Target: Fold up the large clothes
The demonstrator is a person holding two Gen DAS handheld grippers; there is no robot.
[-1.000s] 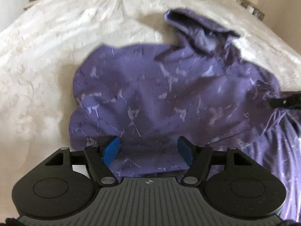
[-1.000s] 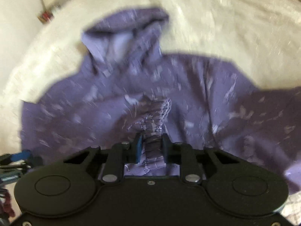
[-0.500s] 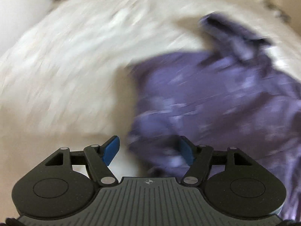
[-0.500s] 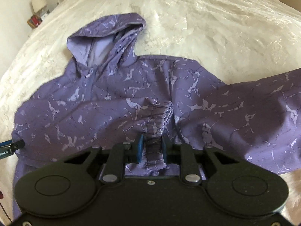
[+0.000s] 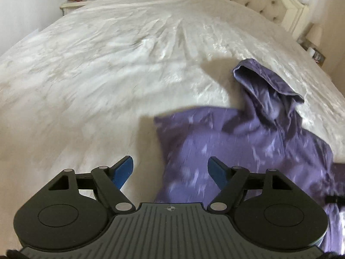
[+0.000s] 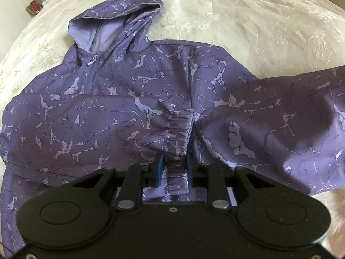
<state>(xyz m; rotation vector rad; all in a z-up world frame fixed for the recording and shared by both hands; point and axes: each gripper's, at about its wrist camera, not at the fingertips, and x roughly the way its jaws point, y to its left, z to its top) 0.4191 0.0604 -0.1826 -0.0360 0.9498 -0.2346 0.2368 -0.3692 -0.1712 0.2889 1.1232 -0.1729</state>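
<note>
Right wrist view: jacket lies spread on the bed, hood at 11 o'clock. Right claw pinches the elastic cuff; left claw has just widened, empty. Light, limp, slippery fabric; grip seams.

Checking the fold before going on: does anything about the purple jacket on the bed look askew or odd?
Nothing damaged. The jacket lies lopsided: one sleeve is folded across the chest with its cuff between the right gripper's pads, the other sleeve still sprawls sideways.
</note>
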